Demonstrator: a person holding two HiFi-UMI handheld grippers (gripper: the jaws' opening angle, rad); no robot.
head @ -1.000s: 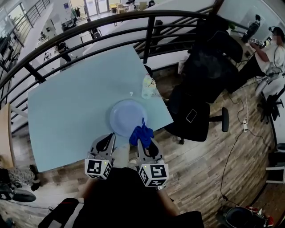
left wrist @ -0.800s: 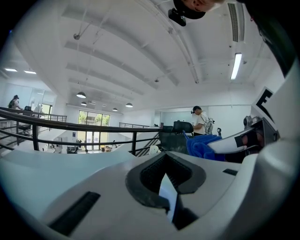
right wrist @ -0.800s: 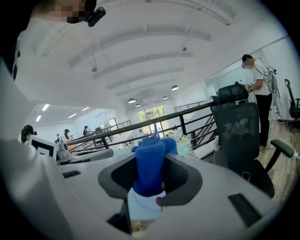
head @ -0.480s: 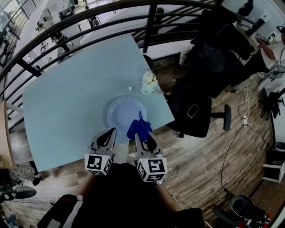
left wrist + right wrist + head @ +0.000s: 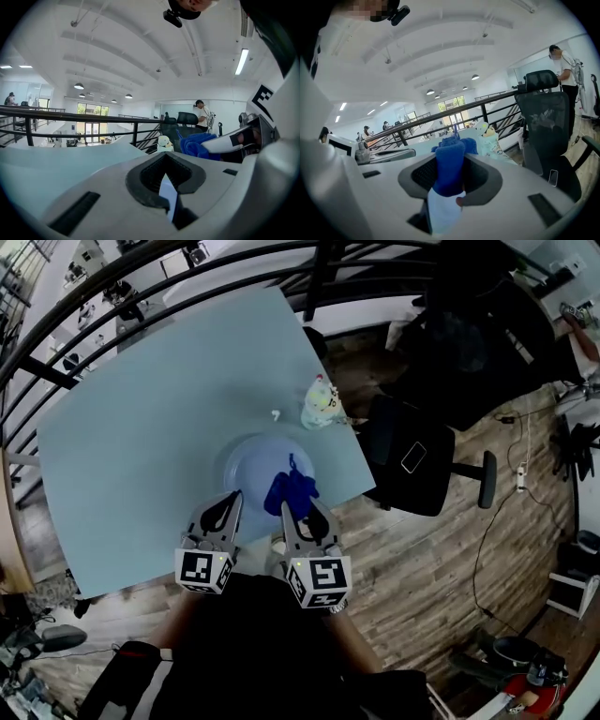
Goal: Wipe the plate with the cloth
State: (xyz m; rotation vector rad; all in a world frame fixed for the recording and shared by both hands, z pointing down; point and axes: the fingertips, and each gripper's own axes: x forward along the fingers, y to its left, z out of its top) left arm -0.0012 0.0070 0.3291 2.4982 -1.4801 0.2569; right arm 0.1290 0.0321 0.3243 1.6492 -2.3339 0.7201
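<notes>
So the round pale-blue plate has nothing on it except the crumpled blue cloth bunched over its near right part, pinched tight in the right gripper. The left gripper has its jaws together on nothing, just beside the plate's near rim. The plate sits close to the near edge of the smooth light-blue table. Loads of bare tabletop to the left, and a small white soft toy stands beyond the plate by the right edge.

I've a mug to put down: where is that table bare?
The table's left half, between the railing and the plate, is bare. Its right near corner is crowded: plate, cloth in the right gripper, left gripper, a small pale figure.
</notes>
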